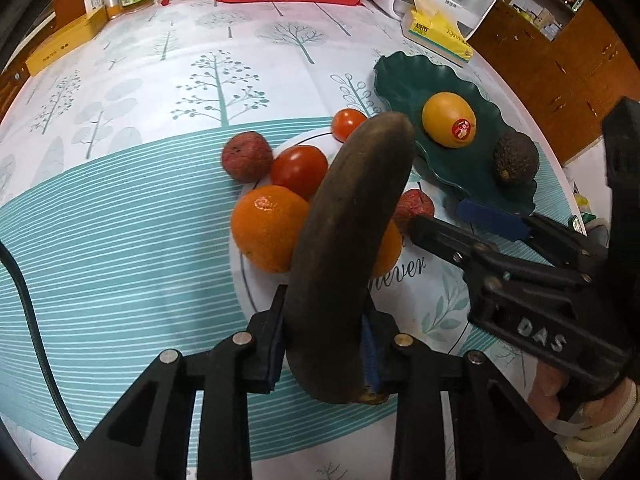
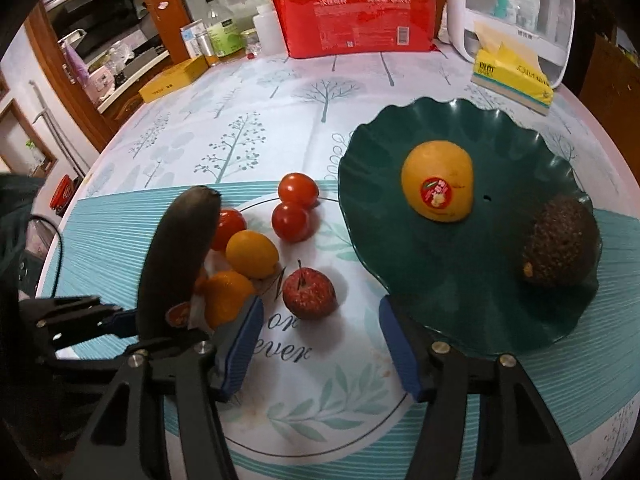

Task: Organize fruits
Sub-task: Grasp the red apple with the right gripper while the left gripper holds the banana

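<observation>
The left gripper [image 1: 326, 344] has its fingers clamped on the blackened banana [image 1: 348, 248] near one end, over the loose fruit on the desk [image 1: 120, 220]. The banana (likely soft) could pivot or squash. The right gripper [image 2: 320, 344] hangs half open and empty beside the green plate [image 2: 460, 292].

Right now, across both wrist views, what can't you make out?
- Left wrist view: the banana, clamped in the left gripper, hides part of an orange and the fruit behind it.
- Left wrist view: the right gripper covers the green plate's near rim.
- Right wrist view: the banana's sticker is too small to read.
- Both views: the red package is cut off by the top edge.
</observation>
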Motion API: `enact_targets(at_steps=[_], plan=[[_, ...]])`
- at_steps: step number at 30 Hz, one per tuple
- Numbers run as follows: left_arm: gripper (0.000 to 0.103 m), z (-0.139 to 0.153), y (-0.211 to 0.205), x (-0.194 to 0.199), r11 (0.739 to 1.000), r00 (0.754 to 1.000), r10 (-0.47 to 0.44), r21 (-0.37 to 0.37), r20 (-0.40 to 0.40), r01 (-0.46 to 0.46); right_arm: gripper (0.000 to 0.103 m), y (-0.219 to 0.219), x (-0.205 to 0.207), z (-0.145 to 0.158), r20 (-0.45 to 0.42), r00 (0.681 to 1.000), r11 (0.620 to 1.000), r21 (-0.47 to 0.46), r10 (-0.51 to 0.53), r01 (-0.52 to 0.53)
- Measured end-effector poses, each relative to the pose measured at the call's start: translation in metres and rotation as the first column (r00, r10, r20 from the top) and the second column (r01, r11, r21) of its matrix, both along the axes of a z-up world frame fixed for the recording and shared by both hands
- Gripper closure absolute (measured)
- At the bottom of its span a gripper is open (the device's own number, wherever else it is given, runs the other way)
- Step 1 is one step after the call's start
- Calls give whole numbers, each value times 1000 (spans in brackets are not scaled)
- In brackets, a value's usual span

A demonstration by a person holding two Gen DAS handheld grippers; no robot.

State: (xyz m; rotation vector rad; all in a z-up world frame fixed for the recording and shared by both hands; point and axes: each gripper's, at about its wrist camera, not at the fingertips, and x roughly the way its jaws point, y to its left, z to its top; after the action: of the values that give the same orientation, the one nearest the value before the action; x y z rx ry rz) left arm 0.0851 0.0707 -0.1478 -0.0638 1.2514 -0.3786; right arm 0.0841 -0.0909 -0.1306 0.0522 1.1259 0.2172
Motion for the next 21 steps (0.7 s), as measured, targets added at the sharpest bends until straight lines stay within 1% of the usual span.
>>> enact_targets(at_steps=[2,5,9,14,15,16,18,21], plan=[[73,2,6,-2,1000,1000,9,5,4,-9,52,-1,2,-3,-15,1000,1000,22,-19,19],[73,3,13,-3,1000,1000,22,0,3,-22,61,-5,6,-11,-39,997,996,57,-61,63],[73,5,21,-4,999,999,32,2,8,-32,62,-7,11,-16,-51,995,991,96,-90,94],[74,7,24,-6,999,999,35,2,10,-35,63,5,14,-17,-38,997,995,65,-68,70],[74,8,24,-7,999,999,36,3,11,-36,66,8,14,-17,-39,998,996,64,-59,61],[74,9,24,-7,999,999,36,3,13,-36,72,10,13,-17,-39,998,997,63,-52,54],[74,11,23,-6,999,999,36,6,18,-36,73,13,11,-14,-34,999,998,50,-42,44],[74,20,22,-7,999,999,37,7,25,-38,73,17,3,-1,1,1000,999,21,-26,25]])
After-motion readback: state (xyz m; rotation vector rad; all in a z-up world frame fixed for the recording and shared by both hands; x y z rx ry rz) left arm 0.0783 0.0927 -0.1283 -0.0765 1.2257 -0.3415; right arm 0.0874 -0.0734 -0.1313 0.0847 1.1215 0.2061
